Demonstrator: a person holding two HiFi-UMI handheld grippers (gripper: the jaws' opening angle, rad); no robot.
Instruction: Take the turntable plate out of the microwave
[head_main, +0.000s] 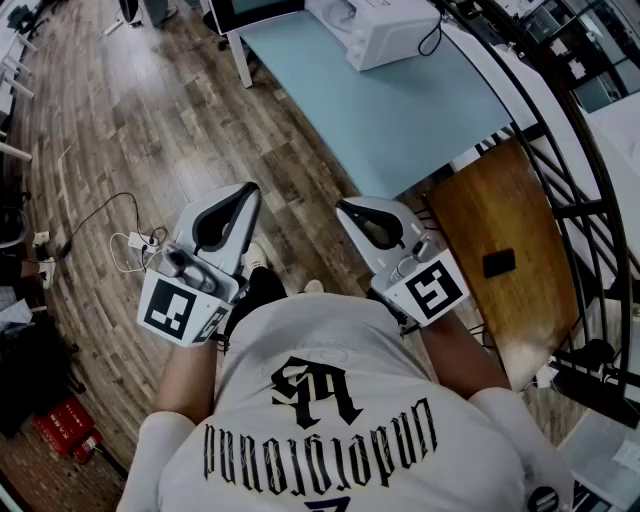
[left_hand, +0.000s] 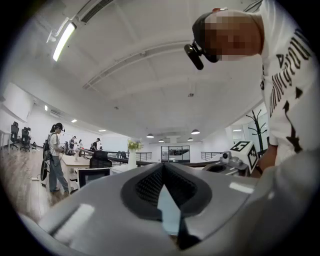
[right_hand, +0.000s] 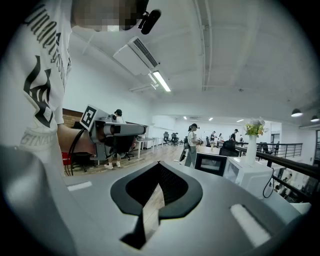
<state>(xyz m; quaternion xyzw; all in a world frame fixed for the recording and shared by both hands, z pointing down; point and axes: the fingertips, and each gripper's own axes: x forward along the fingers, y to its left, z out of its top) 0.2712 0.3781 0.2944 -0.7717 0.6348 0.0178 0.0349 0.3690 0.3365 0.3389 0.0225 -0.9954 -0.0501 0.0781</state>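
Observation:
The white microwave (head_main: 388, 30) stands at the far end of a light blue table (head_main: 400, 110), well ahead of both grippers. In the right gripper view the microwave (right_hand: 252, 177) shows with a dark-framed panel (right_hand: 211, 164) beside it that looks like its open door. No turntable plate shows in any view. My left gripper (head_main: 243, 192) and right gripper (head_main: 346, 207) are held close to my body over the wooden floor, short of the table. Both are shut with nothing between the jaws, as the left gripper (left_hand: 163, 167) and right gripper (right_hand: 160, 167) views show.
A brown wooden surface (head_main: 520, 290) with a small black object (head_main: 498, 263) lies to the right, beside a black railing (head_main: 590, 200). Cables and a power strip (head_main: 135, 242) lie on the floor at left. Several people stand far off; a vase of flowers (right_hand: 252, 142) stands behind the microwave.

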